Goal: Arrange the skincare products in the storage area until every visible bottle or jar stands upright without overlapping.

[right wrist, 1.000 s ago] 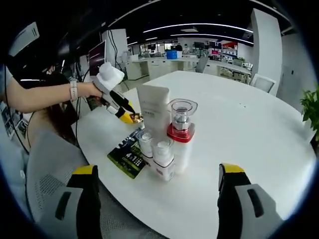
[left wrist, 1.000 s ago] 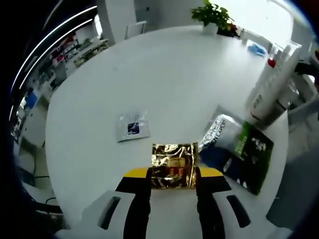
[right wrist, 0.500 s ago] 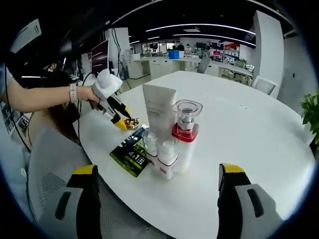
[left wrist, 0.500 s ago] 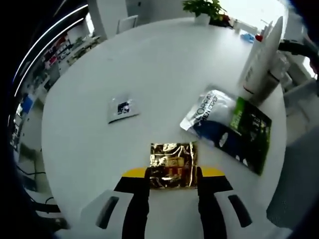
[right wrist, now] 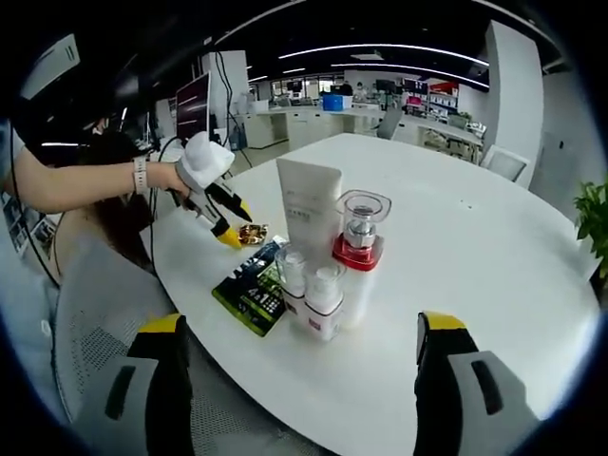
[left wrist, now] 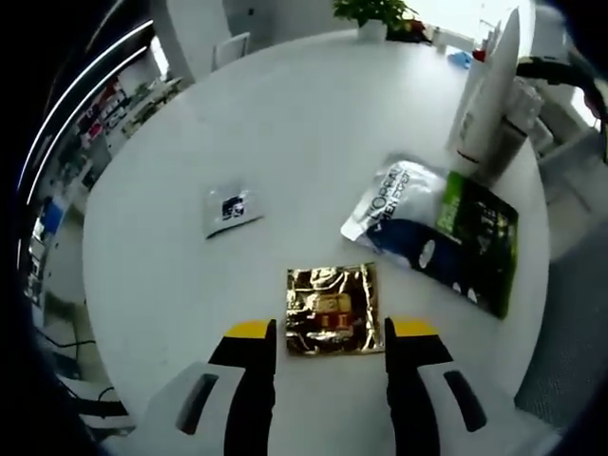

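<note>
**Skincare products: gold sachet released on the table, upright group undisturbed**

Skincare products stand clustered near the table [right wrist: 494, 247] edge: a white tube [right wrist: 311, 201], a red-collared pump bottle [right wrist: 358, 249] and two small clear-capped bottles [right wrist: 311, 285], all upright and touching or just beside one another. The left gripper [left wrist: 330, 334] has let go of the gold sachet [left wrist: 331, 310]; half a second ago its jaws pinched the sachet's edge, and now they stand apart on either side of it, the sachet lying flat on the table. A green-and-silver pouch [left wrist: 437, 233] lies flat beside the upright group, and a small silver sachet [left wrist: 231, 206] lies well apart. The right gripper [right wrist: 296, 342] is spread wide, holding nothing, facing the bottles. Judgement: bottles comply already; flat packets remain loosely scattered.
</note>
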### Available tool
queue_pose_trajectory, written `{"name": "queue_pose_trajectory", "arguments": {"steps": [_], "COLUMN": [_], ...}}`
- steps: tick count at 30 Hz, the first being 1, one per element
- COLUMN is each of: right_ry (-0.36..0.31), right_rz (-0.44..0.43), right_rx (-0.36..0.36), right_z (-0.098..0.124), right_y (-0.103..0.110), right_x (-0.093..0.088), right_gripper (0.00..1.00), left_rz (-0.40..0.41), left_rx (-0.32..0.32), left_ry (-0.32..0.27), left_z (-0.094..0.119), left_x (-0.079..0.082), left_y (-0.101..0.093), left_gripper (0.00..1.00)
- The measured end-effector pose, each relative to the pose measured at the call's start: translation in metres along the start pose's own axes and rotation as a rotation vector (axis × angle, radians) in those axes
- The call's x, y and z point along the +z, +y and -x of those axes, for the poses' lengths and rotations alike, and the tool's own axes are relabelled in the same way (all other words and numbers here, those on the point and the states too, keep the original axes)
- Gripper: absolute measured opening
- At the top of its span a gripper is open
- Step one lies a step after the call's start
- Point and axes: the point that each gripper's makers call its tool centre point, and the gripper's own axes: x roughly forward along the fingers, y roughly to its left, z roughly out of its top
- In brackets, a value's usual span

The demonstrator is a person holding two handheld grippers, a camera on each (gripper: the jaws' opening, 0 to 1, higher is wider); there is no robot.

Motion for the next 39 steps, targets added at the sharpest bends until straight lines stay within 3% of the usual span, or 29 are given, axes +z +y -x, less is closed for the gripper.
{"name": "queue_pose_trajectory", "arguments": {"steps": [12, 15, 19, 25, 26, 28, 32, 39], "right_ry": [0.001, -0.001, 0.006, 0.026, 0.028, 0.028, 0.033, 0.048], "right_rz": [0.013, 0.007, 0.003, 0.0, 0.001, 0.004, 0.013, 0.018], "right_rx": [0.022, 0.022, 0.019, 0.014, 0.02, 0.027, 0.033, 0.021], "right_z": [-0.002, -0.002, -0.001, -0.002, -0.002, -0.003, -0.004, -0.002], "right_y": [0.006, 0.006, 0.005, 0.004, 0.005, 0.007, 0.01, 0.005], "right_x": [0.001, 0.0, -0.004, -0.011, -0.011, -0.01, -0.01, -0.015], "right_gripper": [1.0, 1.0, 1.0, 1.0, 1.0, 1.0, 1.0, 1.0], "left_rz": [0.043, 0.057, 0.063, 0.044, 0.05, 0.077, 0.086, 0.126], "left_rx": [0.08, 0.12, 0.138, 0.085, 0.013, -0.019, 0.018, -0.004], "left_ry": [0.019, 0.027, 0.031, 0.018, 0.043, 0.018, 0.015, 0.043], "left_z": [0.009, 0.009, 0.009, 0.01, 0.007, 0.006, 0.001, -0.008], "left_x": [-0.016, -0.019, -0.02, -0.014, -0.015, -0.008, 0.0, 0.006], "left_y": [0.02, 0.029, 0.035, 0.026, 0.012, 0.006, 0.01, 0.007], "left_gripper": [0.34, 0.24, 0.25, 0.39, 0.41, 0.44, 0.48, 0.46]}}
